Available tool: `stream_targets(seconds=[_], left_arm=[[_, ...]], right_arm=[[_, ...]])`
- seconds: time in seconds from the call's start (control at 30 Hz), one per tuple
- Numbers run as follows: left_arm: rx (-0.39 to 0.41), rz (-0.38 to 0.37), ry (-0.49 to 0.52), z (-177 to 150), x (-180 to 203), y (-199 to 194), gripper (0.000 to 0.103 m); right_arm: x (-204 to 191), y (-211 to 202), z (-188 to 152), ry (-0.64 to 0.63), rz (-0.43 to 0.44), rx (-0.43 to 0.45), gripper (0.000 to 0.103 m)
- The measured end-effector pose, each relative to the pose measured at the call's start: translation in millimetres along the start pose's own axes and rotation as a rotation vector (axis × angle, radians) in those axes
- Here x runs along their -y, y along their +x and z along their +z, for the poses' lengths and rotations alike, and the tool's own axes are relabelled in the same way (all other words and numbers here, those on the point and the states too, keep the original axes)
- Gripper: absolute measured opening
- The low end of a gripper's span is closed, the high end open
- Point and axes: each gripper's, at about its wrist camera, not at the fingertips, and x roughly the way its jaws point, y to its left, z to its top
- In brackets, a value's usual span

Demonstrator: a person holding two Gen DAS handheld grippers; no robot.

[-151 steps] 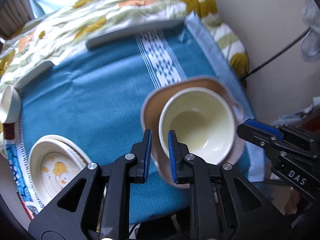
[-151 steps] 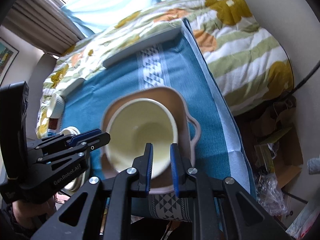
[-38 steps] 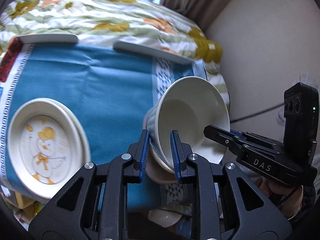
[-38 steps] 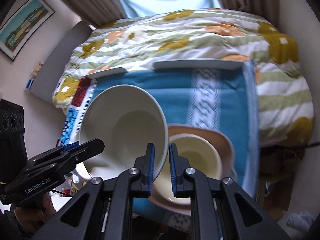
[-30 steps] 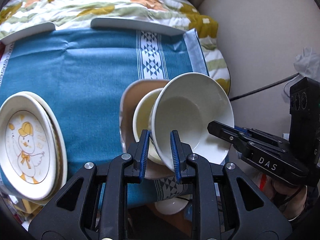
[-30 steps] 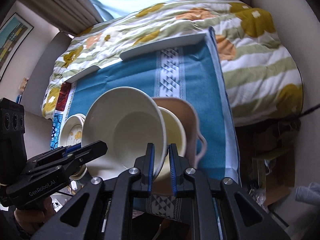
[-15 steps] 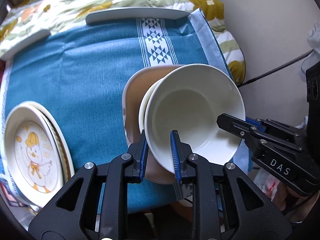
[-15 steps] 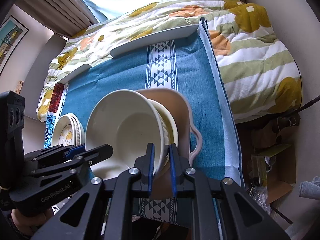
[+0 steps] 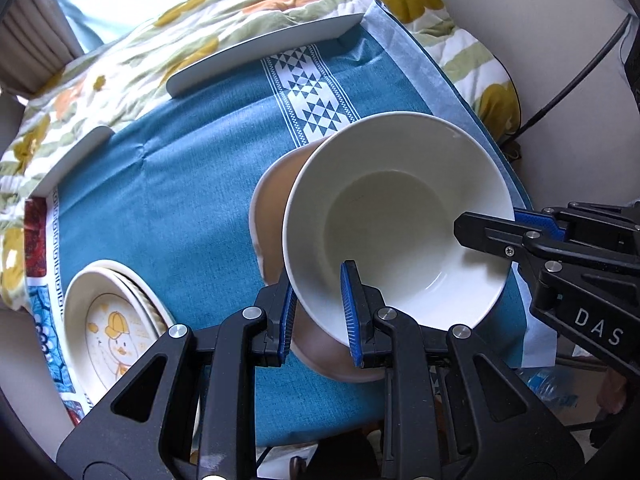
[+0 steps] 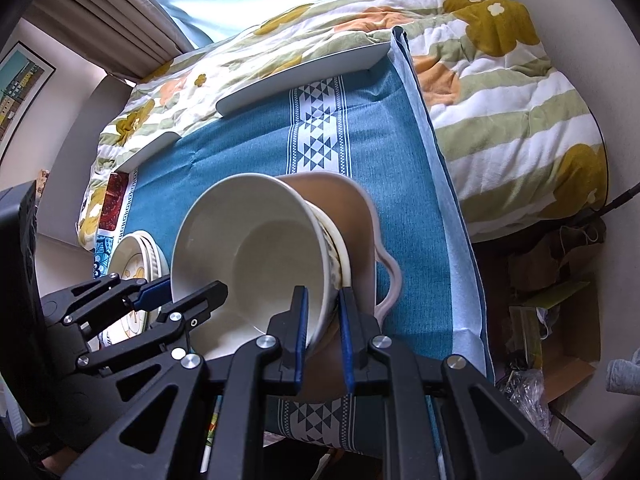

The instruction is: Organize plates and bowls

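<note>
Bowl [image 9: 400, 216], white and glossy, is sitting tilted in the tan dish [image 9: 272, 216], over a smaller cream bowl [image 10: 340, 256] nested there. Five seconds ago only the cream bowl was lying in the dish; a second ago the white one was hanging steeply tipped above it, and it is now lying lower and flatter.

Left gripper [image 9: 318, 312] is clenching the bowl's rim at 7 o'clock, blue ribbed pads on either side of the wall. Right gripper [image 10: 322, 336] is pinching the opposite rim in the same way; from the left view it is reaching in at 3 o'clock.

Round and deep, the bowl is flaring at its lip. The dish is matte, with a looped handle [image 10: 390, 280] at its right edge. Blue woven cloth [image 9: 180, 184] with a white triangle band is covering the table. Shallow plates [image 9: 108, 324] with a yellow duck print are stacked at 8 o'clock.

Only a sliver of the cream bowl's rim is showing. The dish's near edge is hidden behind the pads. Whether the white bowl is resting fully I cannot tell.
</note>
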Motion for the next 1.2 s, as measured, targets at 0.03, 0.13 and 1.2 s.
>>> stream_targets(seconds=[0.03, 0.13, 1.2], left_arm=[[-0.001, -0.003, -0.003, 0.5, -0.6, 0.2, 0.019], [-0.001, -0.008, -0.01, 0.2, -2.2, 0.1, 0.019], [0.226, -0.062, -0.066, -17.4, -63.0, -102.7, 0.101]], right_arm=[[-0.2, -0.1, -0.1, -0.001, 0.0, -0.001, 0.014], [-1.9, -0.2, -0.6, -0.008, -0.006, -0.001, 0.014], [-12.5, -99.0, -7.7, -0.126, -0.026, 0.168, 0.042]])
